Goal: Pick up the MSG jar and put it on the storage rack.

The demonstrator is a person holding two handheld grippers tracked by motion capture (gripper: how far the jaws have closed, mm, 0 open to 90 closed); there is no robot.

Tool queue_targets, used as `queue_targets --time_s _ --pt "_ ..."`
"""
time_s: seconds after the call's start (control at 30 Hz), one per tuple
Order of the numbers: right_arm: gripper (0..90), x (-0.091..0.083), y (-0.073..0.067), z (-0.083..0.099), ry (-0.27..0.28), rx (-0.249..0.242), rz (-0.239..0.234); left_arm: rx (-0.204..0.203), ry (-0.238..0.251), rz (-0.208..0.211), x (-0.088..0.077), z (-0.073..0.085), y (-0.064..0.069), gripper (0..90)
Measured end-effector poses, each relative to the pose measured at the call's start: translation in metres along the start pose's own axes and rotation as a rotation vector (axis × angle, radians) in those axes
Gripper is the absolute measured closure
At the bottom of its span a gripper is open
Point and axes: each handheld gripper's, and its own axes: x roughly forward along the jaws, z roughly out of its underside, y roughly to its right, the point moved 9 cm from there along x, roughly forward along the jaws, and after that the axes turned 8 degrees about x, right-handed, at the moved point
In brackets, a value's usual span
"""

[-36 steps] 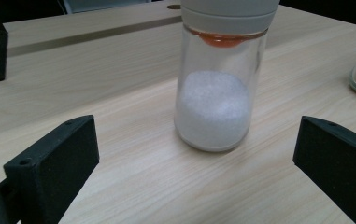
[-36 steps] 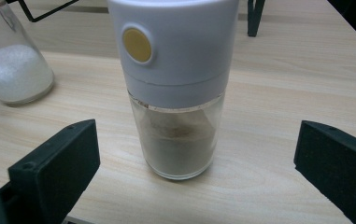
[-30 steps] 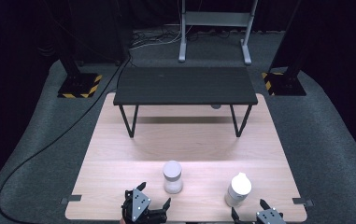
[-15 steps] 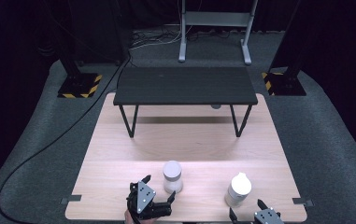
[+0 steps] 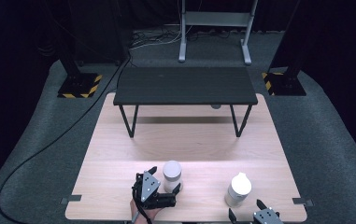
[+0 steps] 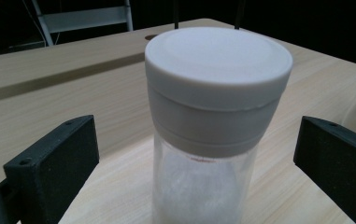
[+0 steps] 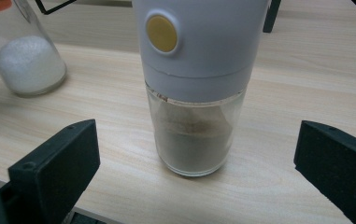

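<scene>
We saw the left gripper (image 5: 164, 179) spread wide around the salt jar (image 5: 172, 175), lower centre; the right gripper (image 5: 247, 211) gaped, untouching, before the pepper grinder (image 5: 238, 190), lower right.

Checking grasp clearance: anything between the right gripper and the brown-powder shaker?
Nothing. In the right gripper view, bare wooden table lies between the open fingers and the shaker.

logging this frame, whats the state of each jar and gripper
salt jar: upright, lid on, between the open jaws, not gripped
pepper grinder: upright, cap on, ungripped
left gripper: open around the salt jar
right gripper: open, short of the grinder
</scene>
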Motion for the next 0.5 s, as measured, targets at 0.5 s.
queue_targets --time_s 0.5 --pt "0.0 0.0 0.001 0.0 -0.008 -0.005 -0.004 0.038 0.021 0.01 0.015 -0.007 0.001 0.3"
